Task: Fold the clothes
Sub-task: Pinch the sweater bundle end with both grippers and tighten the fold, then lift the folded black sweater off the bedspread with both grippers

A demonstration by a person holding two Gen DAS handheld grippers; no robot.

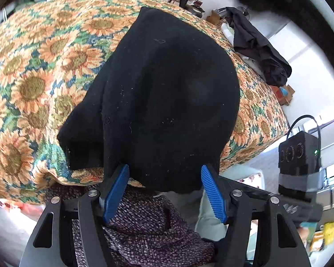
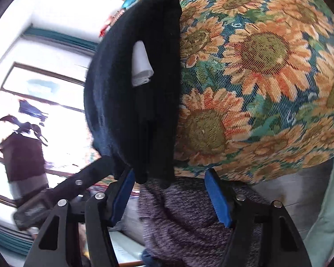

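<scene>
one black garment folded on sunflower cover, both grippers spread

items counted: one folded black garment, one sunflower-print cover, one second dark garment, one white tag, two grippers.

the folded black garment lies on the sunflower-print cover, its near edge hanging slightly over the cover's front edge. in the left wrist view it reads as a compact stack with a lower layer stepping out on its left side. in the right wrist view the same garment is seen edge-on, several layers visible, with the white tag lying against its surface about midway up.

left gripper: two blue-padded fingers spread wide, one at each side of the garment's near edge. the left pad's tip looks to sit against or just under the cloth; contact cannot be confirmed. nothing is pinched between the pads.

right gripper: two blue-padded fingers spread apart, nothing held. its left pad is just beside the garment's lower corner; the right pad stands apart from it, in front of the cover's edge.

the second dark garment lies crumpled at the far right corner of the cover, well apart from the folded one.
</scene>
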